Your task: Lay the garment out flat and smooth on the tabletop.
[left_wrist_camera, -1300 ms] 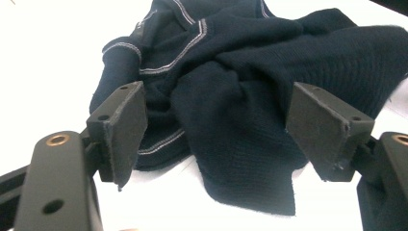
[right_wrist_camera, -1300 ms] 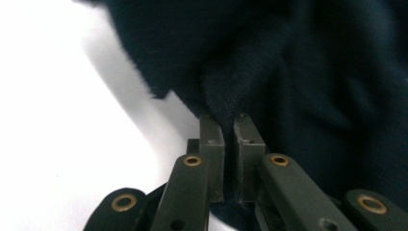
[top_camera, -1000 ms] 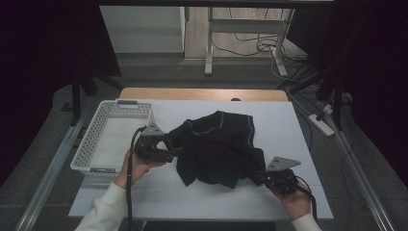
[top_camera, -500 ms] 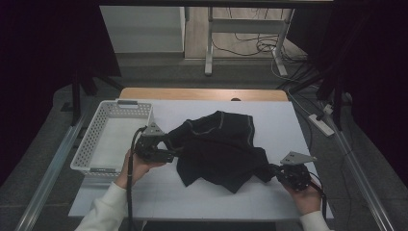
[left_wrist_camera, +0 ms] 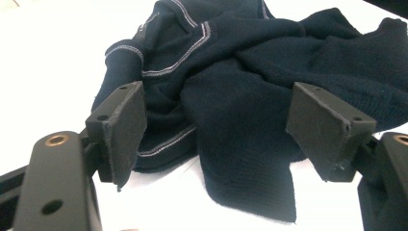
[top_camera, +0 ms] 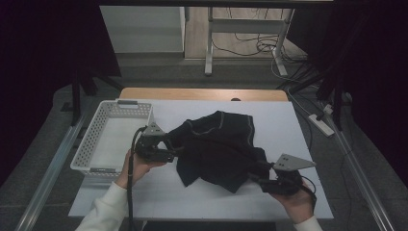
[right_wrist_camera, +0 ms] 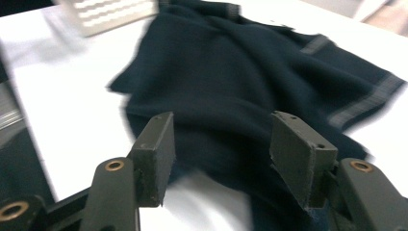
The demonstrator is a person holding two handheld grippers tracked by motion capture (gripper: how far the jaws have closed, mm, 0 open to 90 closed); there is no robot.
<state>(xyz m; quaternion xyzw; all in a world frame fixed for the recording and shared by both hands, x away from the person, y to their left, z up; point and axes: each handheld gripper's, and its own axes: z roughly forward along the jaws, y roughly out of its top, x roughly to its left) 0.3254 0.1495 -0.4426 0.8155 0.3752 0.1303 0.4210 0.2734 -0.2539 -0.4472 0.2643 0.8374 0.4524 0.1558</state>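
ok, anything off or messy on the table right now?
The dark sweater lies crumpled in a heap mid-table, folds overlapping and one flap trailing toward the front edge. The white basket at left sits square. No spill or damage that I can see.

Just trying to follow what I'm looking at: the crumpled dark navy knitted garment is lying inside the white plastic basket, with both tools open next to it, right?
Not quite. The crumpled dark navy knitted garment lies on the white table, beside the white plastic basket, not inside it, as the high view shows. The rest holds: the left tool and right tool are both open next to it.
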